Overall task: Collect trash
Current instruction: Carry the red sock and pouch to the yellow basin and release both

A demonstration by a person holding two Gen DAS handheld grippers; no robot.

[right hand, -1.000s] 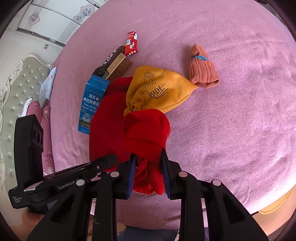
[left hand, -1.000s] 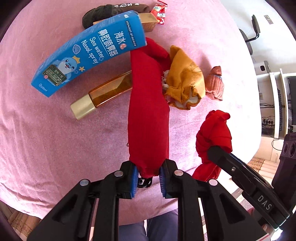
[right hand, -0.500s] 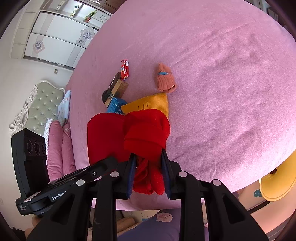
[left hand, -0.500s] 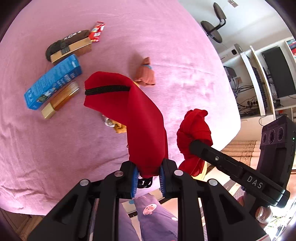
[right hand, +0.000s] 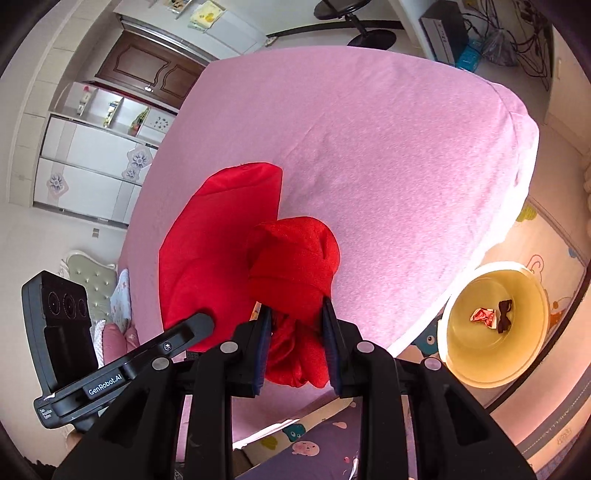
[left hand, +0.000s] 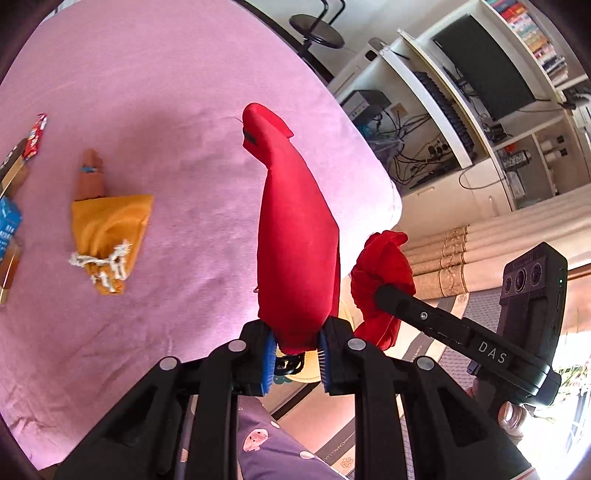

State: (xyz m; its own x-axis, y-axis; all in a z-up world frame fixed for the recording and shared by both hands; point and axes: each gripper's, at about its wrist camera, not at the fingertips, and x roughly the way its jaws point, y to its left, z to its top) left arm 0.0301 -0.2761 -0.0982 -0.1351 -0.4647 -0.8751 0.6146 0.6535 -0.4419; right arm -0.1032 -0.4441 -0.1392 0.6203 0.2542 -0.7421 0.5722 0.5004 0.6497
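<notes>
Red pouch (left hand: 299, 236) stretches lengthwise away from the left tongs (left hand: 295, 360), both tongs (right hand: 295, 354) clamping it.

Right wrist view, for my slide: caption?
Right hand-held gripper lifts bunched red cloth above pink bed, beside yellow bin.

A home bedroom: a bed (right hand: 388, 155) under a pink sheet fills the frame, its tufted pale headboard (right hand: 90, 275) behind the left claw (right hand: 199, 325). White wardrobes (right hand: 85, 162) and a dark wooden door (right hand: 147, 70) stand beyond; a monitor (left hand: 484, 62) on white shelving (left hand: 424, 74), a stool (left hand: 317, 31) and a cartoon-print floor mat (right hand: 546, 236) lie to the right.
</notes>
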